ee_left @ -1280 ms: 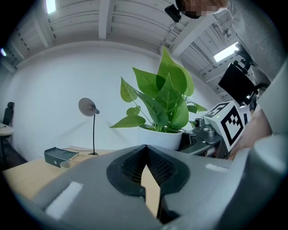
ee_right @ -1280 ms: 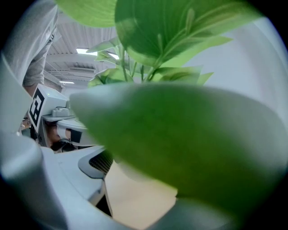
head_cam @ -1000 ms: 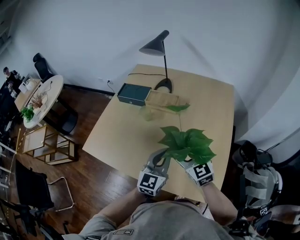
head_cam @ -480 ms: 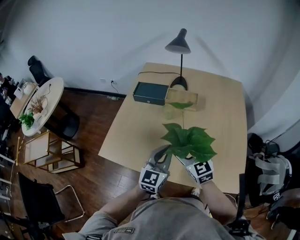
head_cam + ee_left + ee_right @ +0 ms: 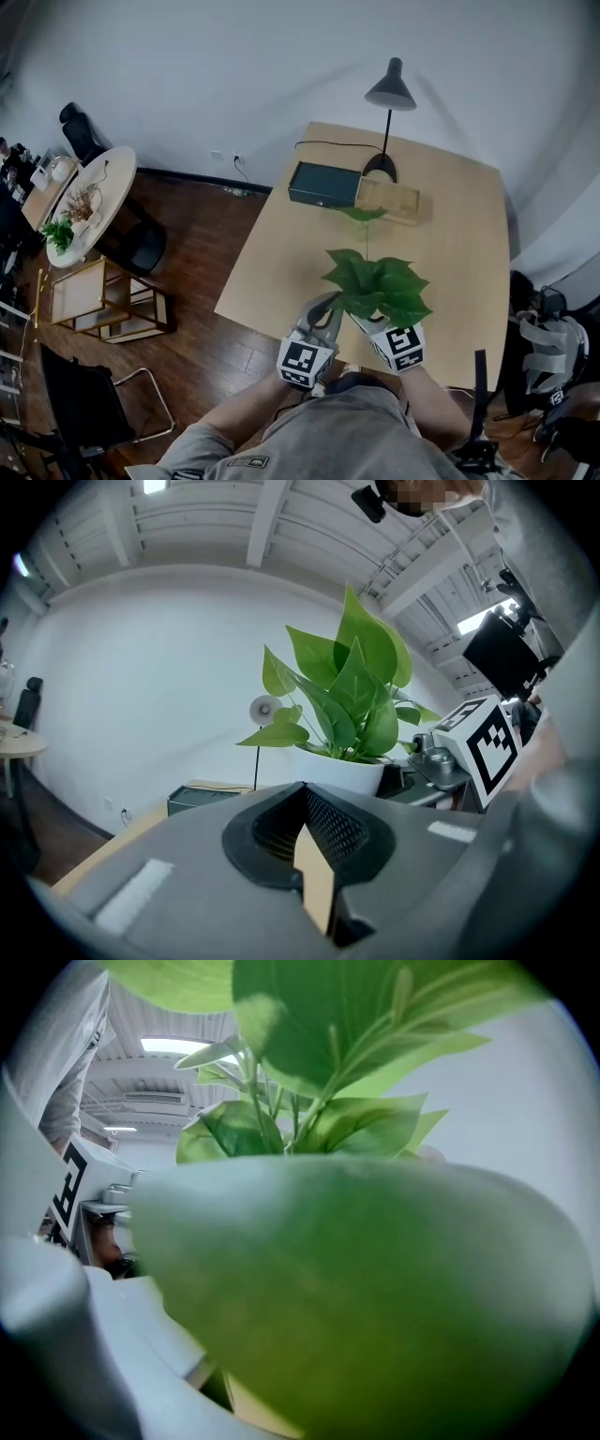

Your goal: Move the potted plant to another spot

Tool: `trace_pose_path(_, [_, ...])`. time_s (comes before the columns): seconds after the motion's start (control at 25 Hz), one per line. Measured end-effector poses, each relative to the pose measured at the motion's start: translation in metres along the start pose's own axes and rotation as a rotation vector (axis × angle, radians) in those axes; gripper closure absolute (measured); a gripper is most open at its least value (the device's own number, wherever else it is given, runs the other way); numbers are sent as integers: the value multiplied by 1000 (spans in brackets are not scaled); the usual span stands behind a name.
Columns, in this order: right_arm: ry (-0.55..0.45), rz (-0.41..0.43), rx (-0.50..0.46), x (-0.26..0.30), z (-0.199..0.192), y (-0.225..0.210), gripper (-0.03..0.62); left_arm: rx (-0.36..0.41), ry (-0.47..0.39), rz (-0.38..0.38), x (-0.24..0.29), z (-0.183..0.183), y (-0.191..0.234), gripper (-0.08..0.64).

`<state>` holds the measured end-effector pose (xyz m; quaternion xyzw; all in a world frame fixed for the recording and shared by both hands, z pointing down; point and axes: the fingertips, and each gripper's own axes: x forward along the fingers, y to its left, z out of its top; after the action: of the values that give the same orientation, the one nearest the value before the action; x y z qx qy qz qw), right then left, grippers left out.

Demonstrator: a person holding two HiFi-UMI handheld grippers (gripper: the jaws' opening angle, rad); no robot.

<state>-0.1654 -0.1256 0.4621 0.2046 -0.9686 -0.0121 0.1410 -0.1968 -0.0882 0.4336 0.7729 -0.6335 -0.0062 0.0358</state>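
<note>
The potted plant, broad green leaves in a white pot, hangs over the near part of the wooden table. My right gripper reaches under the leaves to the pot's rim; its marker cube shows beside the pot in the left gripper view. In the right gripper view a big leaf hides the jaws, with stems above it. My left gripper sits just left of the pot, its jaws shut on nothing.
At the table's far end stand a black desk lamp, a dark green box and a wooden box. A round table, a low shelf and chairs stand on the floor at left. A bag lies right.
The table has slid right in the head view while the plant stayed with both grippers, so the plant now hangs further left over the table. Both grippers keep their states.
</note>
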Motion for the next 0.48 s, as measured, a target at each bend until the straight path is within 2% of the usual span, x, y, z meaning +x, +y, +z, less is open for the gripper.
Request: trace_pose_path(0.48, [-8,48,0,47,-7,-20,150,-4,58,55,30,-21,37,566])
